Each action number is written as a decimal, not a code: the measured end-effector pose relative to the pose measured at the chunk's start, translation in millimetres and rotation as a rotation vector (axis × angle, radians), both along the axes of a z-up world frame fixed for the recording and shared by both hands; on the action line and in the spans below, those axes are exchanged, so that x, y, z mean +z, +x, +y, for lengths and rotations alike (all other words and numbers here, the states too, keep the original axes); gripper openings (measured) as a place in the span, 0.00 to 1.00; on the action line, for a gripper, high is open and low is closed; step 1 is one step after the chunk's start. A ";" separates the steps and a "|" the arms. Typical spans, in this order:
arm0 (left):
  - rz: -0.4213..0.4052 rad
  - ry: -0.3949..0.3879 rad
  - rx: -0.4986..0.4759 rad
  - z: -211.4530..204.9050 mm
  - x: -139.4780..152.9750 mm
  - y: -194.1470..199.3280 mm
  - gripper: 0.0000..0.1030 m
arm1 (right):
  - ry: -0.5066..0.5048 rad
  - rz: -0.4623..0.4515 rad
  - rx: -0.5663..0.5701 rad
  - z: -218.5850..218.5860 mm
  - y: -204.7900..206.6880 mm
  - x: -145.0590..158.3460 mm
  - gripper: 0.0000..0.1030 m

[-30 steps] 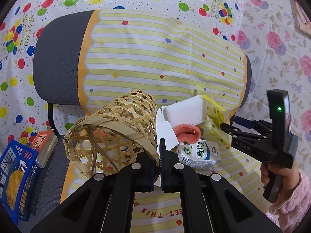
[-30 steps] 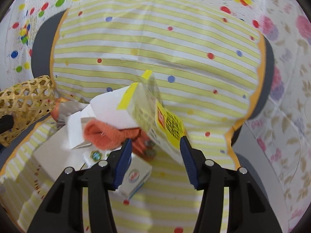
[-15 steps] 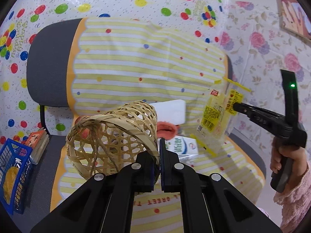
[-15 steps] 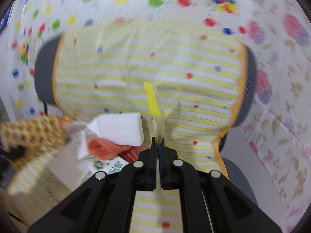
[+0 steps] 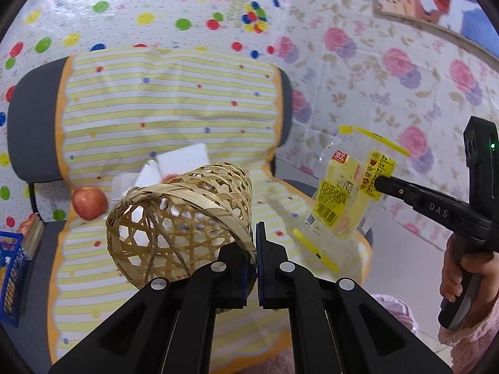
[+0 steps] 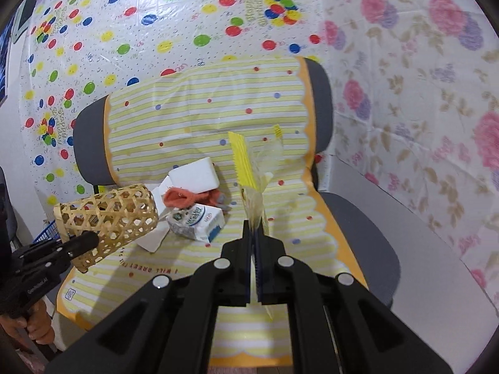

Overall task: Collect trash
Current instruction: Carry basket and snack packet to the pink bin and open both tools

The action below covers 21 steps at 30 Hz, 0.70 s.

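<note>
My left gripper (image 5: 255, 243) is shut on the rim of a woven bamboo basket (image 5: 177, 218), held tilted above the chair seat; it also shows in the right wrist view (image 6: 106, 218). My right gripper (image 6: 253, 233) is shut on a yellow and clear snack wrapper (image 6: 249, 171), lifted in the air to the right of the basket; the wrapper also shows in the left wrist view (image 5: 349, 193). On the seat lie a small milk carton (image 6: 196, 221), an orange cloth (image 6: 184, 196), a white foam block (image 6: 193, 177) and white paper (image 6: 152, 237).
The chair (image 6: 358, 218) is covered by a yellow striped sheet (image 6: 205, 115). A red apple (image 5: 89, 202) lies at the seat's back left. A blue crate (image 5: 9, 274) stands left of the chair. Patterned walls stand close behind and to the right.
My right gripper closed on the wrapper, lifted it off the pile and pulled back to the right. My left gripper with the basket rose and drew back a little.
</note>
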<state>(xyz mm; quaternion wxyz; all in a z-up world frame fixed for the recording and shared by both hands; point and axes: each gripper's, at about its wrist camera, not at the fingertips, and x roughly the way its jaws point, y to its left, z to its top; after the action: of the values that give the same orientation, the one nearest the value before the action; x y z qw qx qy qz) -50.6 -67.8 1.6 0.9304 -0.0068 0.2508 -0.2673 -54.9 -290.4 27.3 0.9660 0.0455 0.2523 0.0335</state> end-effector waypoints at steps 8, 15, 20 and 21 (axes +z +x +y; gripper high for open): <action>0.021 0.026 -0.185 -54.6 -16.9 -32.6 0.04 | -0.010 0.024 -0.125 -27.8 -65.5 -9.2 0.02; 0.014 0.049 -0.336 -101.8 -27.1 -62.5 0.04 | -0.016 0.031 -0.247 -51.7 -119.4 -12.7 0.02; 0.034 0.079 -0.449 -141.6 -42.0 -80.9 0.04 | -0.040 0.053 -0.347 -67.4 -156.8 -19.2 0.02; 0.041 0.086 -0.464 -146.9 -44.6 -83.0 0.05 | -0.038 0.066 -0.365 -70.8 -162.8 -22.7 0.02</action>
<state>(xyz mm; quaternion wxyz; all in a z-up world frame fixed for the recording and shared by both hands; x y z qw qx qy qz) -133.6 -214.7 -43.0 0.8382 0.0851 0.2757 -0.4629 -217.7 -361.1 4.6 0.9479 0.0731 0.2721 -0.1485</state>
